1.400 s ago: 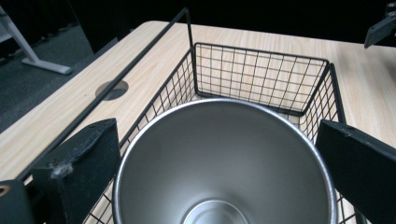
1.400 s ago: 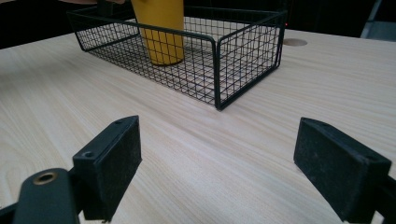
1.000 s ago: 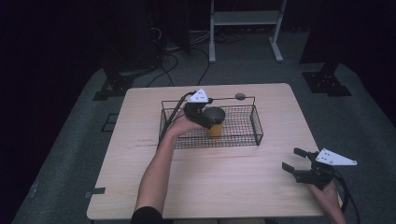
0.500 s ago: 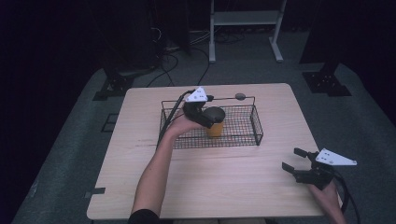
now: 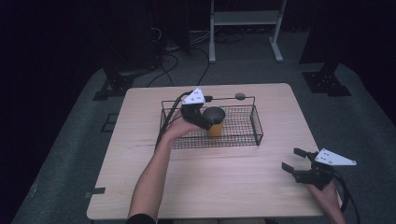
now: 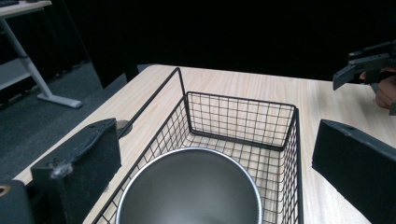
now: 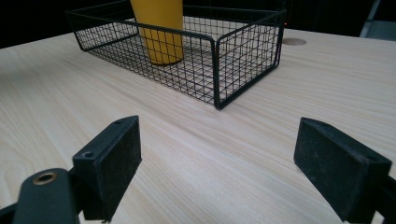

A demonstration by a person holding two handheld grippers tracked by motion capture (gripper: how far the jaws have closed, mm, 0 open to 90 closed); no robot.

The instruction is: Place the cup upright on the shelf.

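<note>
While upright in wire basket [image 5: 254, 122], yellow cup [image 5: 215, 129]: steel inside; both grippers' jaws wide.

Yellow cup [image 5: 215, 129] (steel-grey inside), black mesh basket [image 5: 256, 122], pale wood table [image 5: 224, 186].

Your left gripper [image 6: 215, 186] hangs over the cup [image 6: 189, 189], jaws spread wide, one black pad at each side of the steel rim and neither touching it. Cup stands upright inside the black wire basket [image 6: 240, 119], near its close end; grey interior, nothing visible in it. Basket sits on the pale wooden table [image 6: 261, 86]. Far right, your other gripper [image 6: 366, 63] sits held in a hand, well apart
</note>
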